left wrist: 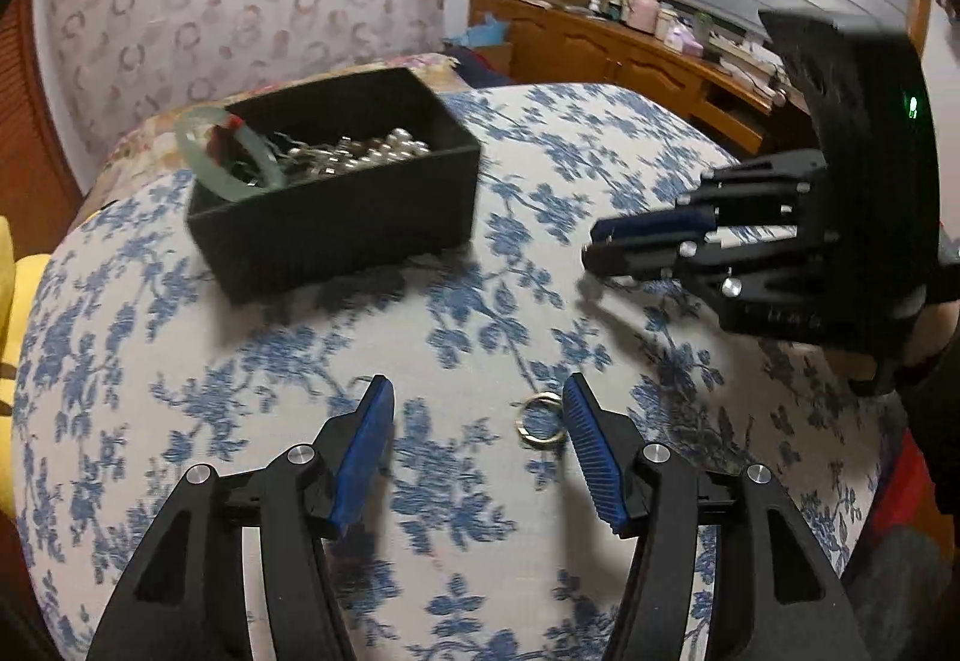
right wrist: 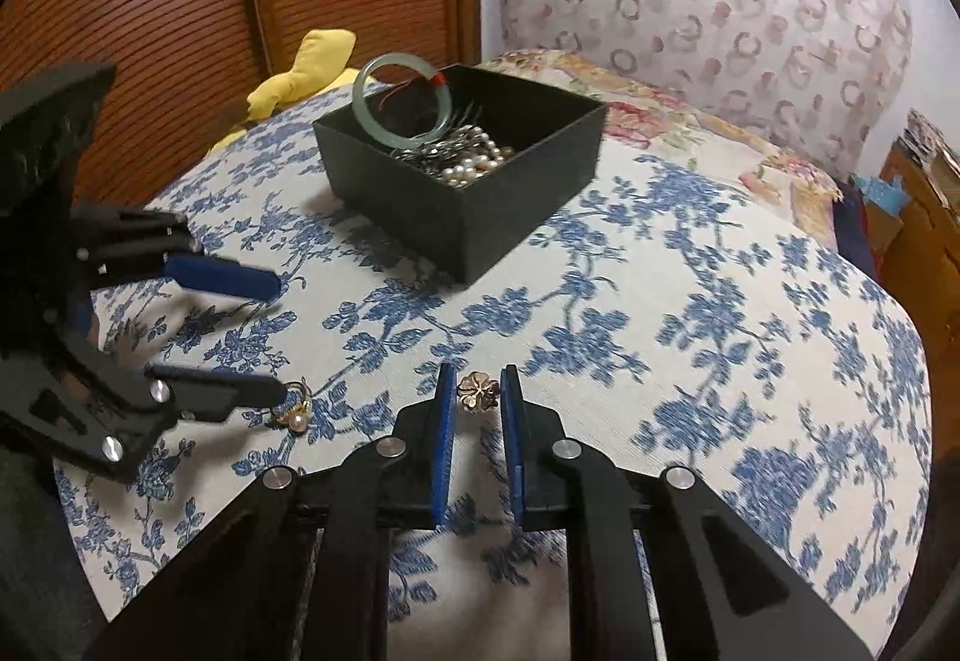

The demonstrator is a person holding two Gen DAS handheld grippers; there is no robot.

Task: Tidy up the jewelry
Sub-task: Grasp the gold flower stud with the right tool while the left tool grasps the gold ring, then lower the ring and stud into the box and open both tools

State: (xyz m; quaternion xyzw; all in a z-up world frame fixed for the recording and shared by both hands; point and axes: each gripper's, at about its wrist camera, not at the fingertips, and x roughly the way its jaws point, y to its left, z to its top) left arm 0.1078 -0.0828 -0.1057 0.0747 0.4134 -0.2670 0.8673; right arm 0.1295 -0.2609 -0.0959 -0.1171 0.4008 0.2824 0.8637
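Observation:
A black open box (left wrist: pixel 336 217) (right wrist: pixel 480 217) on the blue-flowered cloth holds a pale green bangle (right wrist: pixel 369 111), pearls (left wrist: pixel 390 150) and other tangled pieces. My left gripper (left wrist: pixel 478 391) (right wrist: pixel 270 337) is open low over the cloth. A gold ring (left wrist: pixel 540 421) with a pearl (right wrist: pixel 294 412) lies just inside its right finger, not pinched. My right gripper (right wrist: pixel 478 376) (left wrist: pixel 591 247) stands narrow, with a small gold flower-shaped piece (right wrist: pixel 477 391) between its tips and the pads at its sides. That piece is hidden in the left wrist view.
The cloth (right wrist: pixel 720 301) covers a rounded surface that drops off on all sides. A yellow fabric item (right wrist: pixel 306 66) lies behind the box by wooden slatted doors (right wrist: pixel 150 0). A cluttered wooden sideboard (left wrist: pixel 630 48) stands at the back right.

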